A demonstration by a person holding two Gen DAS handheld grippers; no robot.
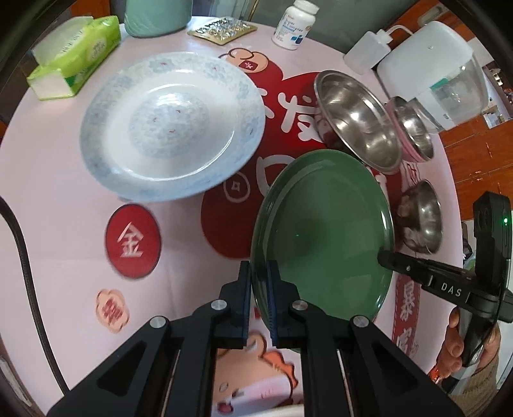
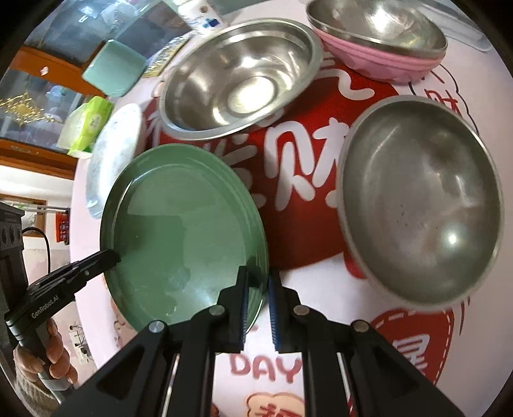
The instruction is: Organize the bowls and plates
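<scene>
We are reading "DAS" on the right gripper in the left wrist view, and "GenRobot.AI" on the left gripper in the right wrist view. We are seeing "DAY" in pink on the tablecloth, and "金" in white on its red disc. Print on the pill bottle is staying too small for us to read.

We see a round table. A patterned plate lies left of a plain plate. Three metal bowls sit behind and right, one nested in a ribbed bowl.
</scene>
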